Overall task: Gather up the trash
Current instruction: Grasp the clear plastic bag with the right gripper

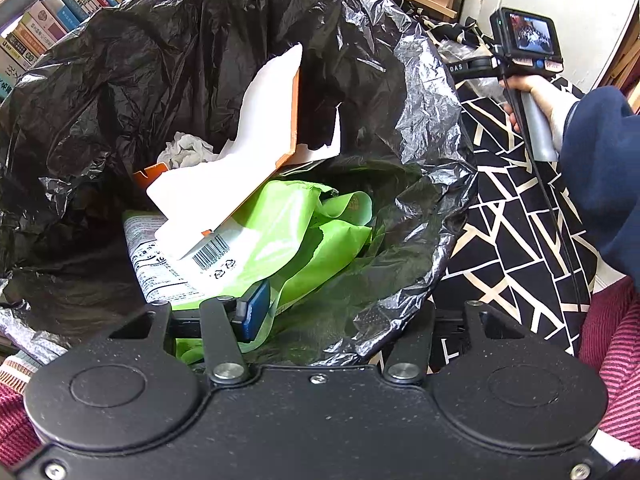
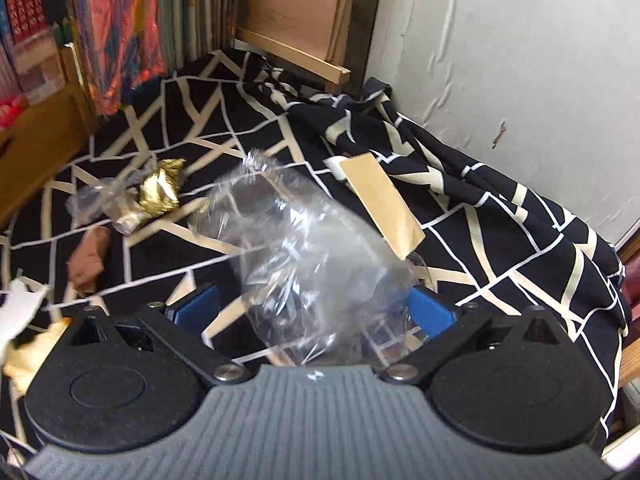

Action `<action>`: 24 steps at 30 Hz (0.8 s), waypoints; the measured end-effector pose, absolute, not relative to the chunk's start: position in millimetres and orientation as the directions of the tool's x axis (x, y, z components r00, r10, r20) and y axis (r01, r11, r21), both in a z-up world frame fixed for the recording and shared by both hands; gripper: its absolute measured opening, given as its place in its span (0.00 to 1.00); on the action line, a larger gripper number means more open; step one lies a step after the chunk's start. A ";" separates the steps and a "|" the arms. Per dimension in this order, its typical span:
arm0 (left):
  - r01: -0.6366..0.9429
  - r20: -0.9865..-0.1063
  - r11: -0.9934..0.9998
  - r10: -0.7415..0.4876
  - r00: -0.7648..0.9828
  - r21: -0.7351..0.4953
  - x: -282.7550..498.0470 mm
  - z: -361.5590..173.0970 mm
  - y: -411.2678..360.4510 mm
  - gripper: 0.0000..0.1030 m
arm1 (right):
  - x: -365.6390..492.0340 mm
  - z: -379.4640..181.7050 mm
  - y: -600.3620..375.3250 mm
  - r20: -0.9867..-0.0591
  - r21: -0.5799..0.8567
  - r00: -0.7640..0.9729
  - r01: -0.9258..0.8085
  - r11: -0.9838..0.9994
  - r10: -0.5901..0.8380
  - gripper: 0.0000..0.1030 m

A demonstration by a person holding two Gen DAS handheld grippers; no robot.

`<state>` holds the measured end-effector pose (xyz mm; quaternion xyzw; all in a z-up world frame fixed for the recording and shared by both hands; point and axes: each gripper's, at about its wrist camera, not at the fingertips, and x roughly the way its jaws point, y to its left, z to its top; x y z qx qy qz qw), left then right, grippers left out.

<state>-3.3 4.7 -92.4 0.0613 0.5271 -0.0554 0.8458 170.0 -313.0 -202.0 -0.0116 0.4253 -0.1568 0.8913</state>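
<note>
My left gripper [image 1: 324,316] hangs over the mouth of a black trash bag [image 1: 420,92]. Its blue left pad [image 1: 254,310] is inside the bag; the right finger is hidden under the bag's rim, and the jaws stand apart. Inside lie a torn white and orange carton [image 1: 256,148], a green plastic bag [image 1: 312,236], a crumpled tissue [image 1: 184,150] and a printed wrapper [image 1: 160,272]. My right gripper [image 2: 314,308] is open wide above the patterned cloth [image 2: 500,240]. A crumpled clear plastic wrapper [image 2: 304,256] lies between its blue pads, ungripped.
On the cloth lie a brown paper strip [image 2: 380,200], a gold foil wrapper [image 2: 160,192], another clear wrapper [image 2: 90,200], a brown scrap [image 2: 88,264] and torn white paper [image 2: 20,300]. Bookshelves [image 1: 60,20] stand behind, a white wall [image 2: 520,80] to the right. A hand [image 1: 536,96] holds the right gripper's handle.
</note>
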 end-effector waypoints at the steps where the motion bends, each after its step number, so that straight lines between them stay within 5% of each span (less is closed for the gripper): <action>1: 0.157 -0.899 0.986 -0.028 0.436 0.045 -2.7 -93.0 4.6 0.49 | 171.0 -205.4 -316.7 -0.757 -0.155 0.583 0.279 0.948 -0.295 1.00; 24: 0.153 -0.902 0.987 -0.023 0.431 0.048 -1.4 -94.9 3.5 0.49 | 167.9 -227.2 -355.1 -0.780 -0.054 0.568 0.356 0.933 -0.262 1.00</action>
